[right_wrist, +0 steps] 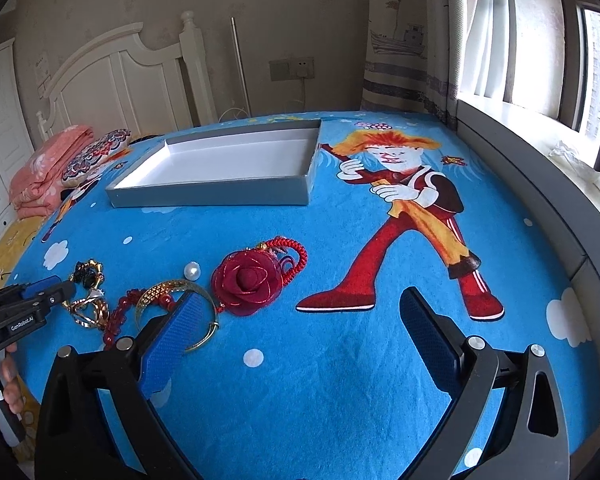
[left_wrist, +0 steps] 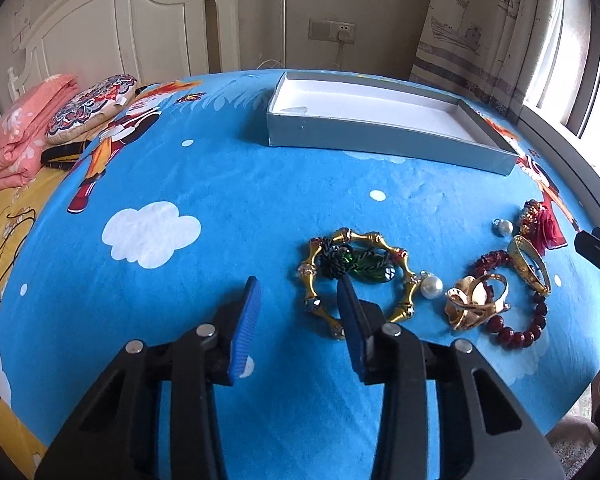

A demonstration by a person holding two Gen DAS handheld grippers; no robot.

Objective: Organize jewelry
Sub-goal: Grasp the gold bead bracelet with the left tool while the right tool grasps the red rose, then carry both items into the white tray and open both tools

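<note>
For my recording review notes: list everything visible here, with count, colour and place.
box: one, grey, white inside, far side of bed
bracelet: one, gold, near left gripper
bead bracelet: one, dark red, front right
ring: one, gold, on the beads
bangle: one, gold, beside rose
rose: one, red
pearls: two, white
blanket: one, pink, left
left gripper: open
right gripper: open

Left hand-held gripper (left_wrist: 298,286) half-open beside gold bangle (left_wrist: 360,276); grey box (left_wrist: 388,142) beyond.
</note>
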